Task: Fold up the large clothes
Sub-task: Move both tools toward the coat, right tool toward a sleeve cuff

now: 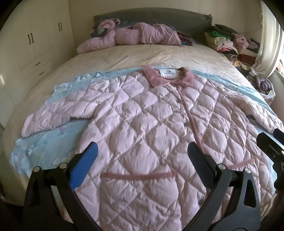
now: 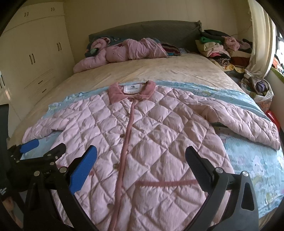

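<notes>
A pink quilted coat [image 1: 142, 120] lies spread flat, front up, on the bed, with both sleeves out to the sides and its darker pink collar [image 1: 168, 76] at the far end. It also shows in the right wrist view [image 2: 142, 128]. My left gripper [image 1: 142, 152] is open and empty above the coat's lower left part. My right gripper [image 2: 141, 156] is open and empty above the coat's lower middle. The left gripper also shows at the left edge of the right wrist view [image 2: 42, 147].
The coat rests on a light blue printed sheet [image 2: 252, 160] over a cream bedspread [image 1: 142, 55]. A second pink quilted garment [image 1: 127, 35] lies crumpled near the grey headboard [image 1: 150, 16]. Piles of folded clothes [image 1: 229, 40] sit at the far right. Cupboards [image 1: 32, 44] stand on the left.
</notes>
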A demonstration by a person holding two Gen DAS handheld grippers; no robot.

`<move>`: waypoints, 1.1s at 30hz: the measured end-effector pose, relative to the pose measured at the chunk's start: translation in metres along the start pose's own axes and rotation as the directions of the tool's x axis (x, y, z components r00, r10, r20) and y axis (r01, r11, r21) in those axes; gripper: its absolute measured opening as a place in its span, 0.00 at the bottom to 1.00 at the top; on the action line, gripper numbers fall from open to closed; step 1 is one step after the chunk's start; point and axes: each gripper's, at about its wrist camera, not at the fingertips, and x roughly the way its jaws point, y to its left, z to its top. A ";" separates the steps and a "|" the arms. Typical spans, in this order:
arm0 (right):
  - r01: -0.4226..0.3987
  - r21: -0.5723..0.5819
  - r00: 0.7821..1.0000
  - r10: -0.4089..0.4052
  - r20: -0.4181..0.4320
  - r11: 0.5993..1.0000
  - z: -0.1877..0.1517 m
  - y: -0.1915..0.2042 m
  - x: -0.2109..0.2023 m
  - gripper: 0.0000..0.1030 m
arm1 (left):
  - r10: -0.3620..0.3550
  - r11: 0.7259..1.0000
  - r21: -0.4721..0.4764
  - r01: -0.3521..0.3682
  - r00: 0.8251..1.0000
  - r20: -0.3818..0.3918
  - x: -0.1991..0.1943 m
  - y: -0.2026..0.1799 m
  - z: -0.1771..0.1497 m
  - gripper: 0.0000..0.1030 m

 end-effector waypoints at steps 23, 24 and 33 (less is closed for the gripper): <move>0.129 0.129 0.992 -0.126 -0.030 0.983 0.046 -0.081 0.077 0.96 | 0.019 0.998 0.053 -0.017 0.999 -0.039 0.068 -0.050 0.051 0.92; 0.135 0.134 0.991 -0.132 -0.033 0.982 0.047 -0.084 0.079 0.96 | 0.011 0.999 0.053 -0.009 0.999 -0.046 0.072 -0.053 0.053 0.92; 0.200 0.179 0.980 -0.192 -0.061 0.963 0.053 -0.121 0.103 0.96 | -0.015 0.998 0.062 0.022 0.993 -0.115 0.109 -0.072 0.063 0.92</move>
